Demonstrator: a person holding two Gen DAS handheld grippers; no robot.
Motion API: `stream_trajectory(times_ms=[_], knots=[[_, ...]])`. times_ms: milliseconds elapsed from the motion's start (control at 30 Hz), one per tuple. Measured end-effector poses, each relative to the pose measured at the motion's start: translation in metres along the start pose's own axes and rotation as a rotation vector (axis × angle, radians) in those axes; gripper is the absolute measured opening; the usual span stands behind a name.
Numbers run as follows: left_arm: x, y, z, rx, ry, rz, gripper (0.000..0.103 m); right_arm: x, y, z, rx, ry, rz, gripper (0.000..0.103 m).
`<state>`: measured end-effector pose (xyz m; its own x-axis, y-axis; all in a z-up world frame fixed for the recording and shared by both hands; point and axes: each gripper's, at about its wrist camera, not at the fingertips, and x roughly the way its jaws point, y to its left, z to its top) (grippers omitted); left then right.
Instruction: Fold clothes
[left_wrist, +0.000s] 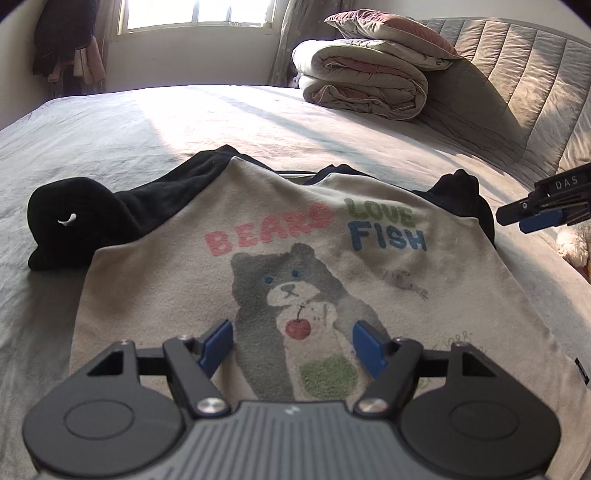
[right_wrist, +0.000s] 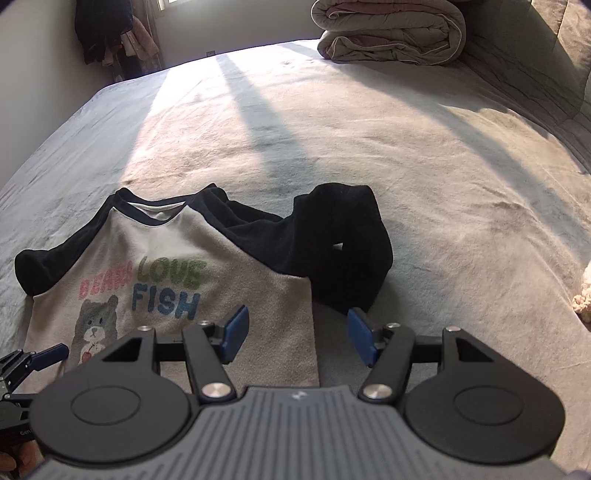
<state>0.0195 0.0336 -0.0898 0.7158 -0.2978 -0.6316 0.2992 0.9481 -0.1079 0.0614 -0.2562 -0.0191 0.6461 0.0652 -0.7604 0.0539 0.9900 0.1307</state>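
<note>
A cream sweatshirt (left_wrist: 177, 291) with black raglan sleeves and a bear print reading "BEARS LOVE FISH" lies face up on the bed. Its left sleeve (left_wrist: 70, 229) is bunched beside the body; the right sleeve (right_wrist: 343, 254) is curled in a loop on the sheet. My left gripper (left_wrist: 291, 345) hovers open over the lower front of the shirt, nothing between its blue pads. My right gripper (right_wrist: 297, 336) is open above the shirt's right side edge, just short of the curled sleeve. The right gripper (left_wrist: 532, 216) also shows at the left wrist view's right edge.
The grey bedsheet (right_wrist: 424, 155) stretches wide beyond the shirt, with sunlit bands across it. A folded duvet (left_wrist: 362, 85) with a pillow (left_wrist: 391, 33) on top sits at the far side by the padded headboard (left_wrist: 535, 92). Clothes hang by the window (left_wrist: 62, 44).
</note>
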Motion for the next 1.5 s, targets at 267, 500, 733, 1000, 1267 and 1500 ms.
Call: stream_trajectory(times_ms=[267, 500, 733, 1000, 1267, 1500], knots=[[0.003, -0.009, -0.007, 0.057, -0.036, 0.042, 0.083, 0.032, -0.049, 0.026, 0.011, -0.046, 0.05, 0.063], [0.005, -0.014, 0.034, 0.0, 0.103, 0.026, 0.082, 0.064, -0.093, 0.045, 0.03, -0.112, 0.156, 0.064], [0.041, -0.042, 0.102, 0.009, 0.098, -0.003, 0.08, 0.088, -0.13, 0.023, 0.148, -0.165, 0.32, 0.064], [0.103, -0.062, 0.166, 0.016, 0.129, -0.005, 0.072, 0.088, -0.133, 0.019, 0.097, -0.118, 0.456, 0.063], [0.18, -0.043, 0.203, -0.114, 0.248, 0.001, 0.057, 0.087, -0.139, 0.016, 0.01, -0.073, 0.542, 0.052], [0.207, -0.036, 0.205, -0.218, 0.303, -0.067, 0.038, 0.09, -0.14, 0.015, 0.02, -0.056, 0.573, 0.044]])
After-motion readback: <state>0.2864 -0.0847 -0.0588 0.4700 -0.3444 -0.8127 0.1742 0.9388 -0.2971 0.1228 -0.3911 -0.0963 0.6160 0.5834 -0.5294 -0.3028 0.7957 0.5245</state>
